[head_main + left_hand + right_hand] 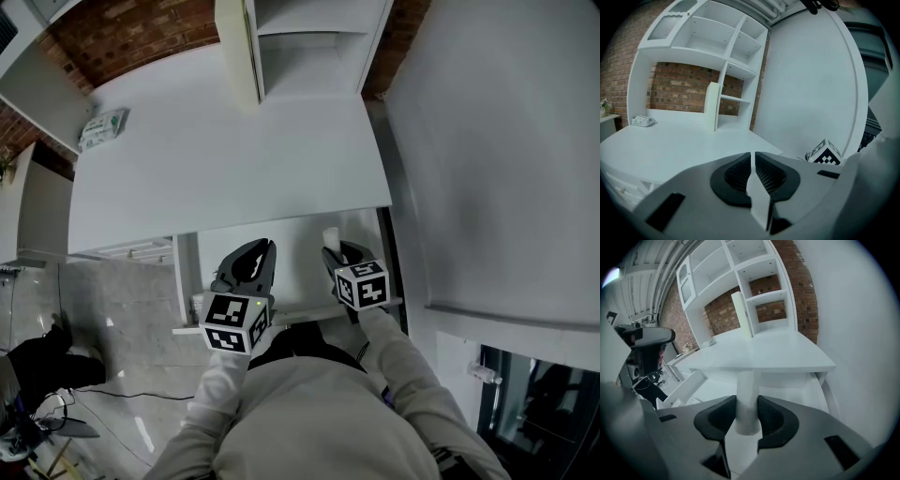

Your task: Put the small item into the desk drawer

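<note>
The right gripper should, I think, be going down slowly until the tube is almost lying on the floor of the drawer. The jaws should be spreading only then, because a thin round tube is likely to roll or bounce if it is dropped. The far end of the tube should also be staying clear of the front edge of the desk just above it. At this moment the jaws are standing partly apart and pinching the white tube, which is pointing out ahead of them, over the right back part of the open drawer. The left gripper is pressed together on nothing, over the drawer's left front part.
</note>
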Tool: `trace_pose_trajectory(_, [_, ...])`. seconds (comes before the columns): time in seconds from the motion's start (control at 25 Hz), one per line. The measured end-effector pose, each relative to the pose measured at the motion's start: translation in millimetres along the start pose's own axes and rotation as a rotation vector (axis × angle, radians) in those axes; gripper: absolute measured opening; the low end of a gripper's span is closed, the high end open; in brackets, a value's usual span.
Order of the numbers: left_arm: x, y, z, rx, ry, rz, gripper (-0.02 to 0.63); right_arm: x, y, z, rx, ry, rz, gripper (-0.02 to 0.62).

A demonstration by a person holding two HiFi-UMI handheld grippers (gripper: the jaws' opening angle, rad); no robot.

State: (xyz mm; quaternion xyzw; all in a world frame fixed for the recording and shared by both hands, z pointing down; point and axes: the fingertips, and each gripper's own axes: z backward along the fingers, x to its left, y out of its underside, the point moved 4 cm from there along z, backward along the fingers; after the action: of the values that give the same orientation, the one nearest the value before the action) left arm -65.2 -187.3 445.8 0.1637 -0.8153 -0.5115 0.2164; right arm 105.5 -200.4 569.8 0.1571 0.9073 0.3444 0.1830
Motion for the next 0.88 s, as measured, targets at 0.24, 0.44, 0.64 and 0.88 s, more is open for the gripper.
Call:
trace_pose_trajectory(0.24, [2,1,-2,0.008,-0.012,0.005,0.041,-7,11,-19,0.085,-0.003,0.026,0.161])
trace_pose_trajectory(0.44, [3,2,-4,0.016,-0.025,0.008,0.041,-13,25,-33,0.157,-0.006,0.03,0.161])
trace_pose_trajectory(0.64, [7,5,-4,0.027,-0.041,0.012,0.041,-15,35,-46,0.217,-0.018,0.038,0.161])
trace_pose_trajectory(0.88, [10,8,-5,0.04,-0.051,0.02,0.041,-20,44,-57,0.287,-0.015,0.043,0.161])
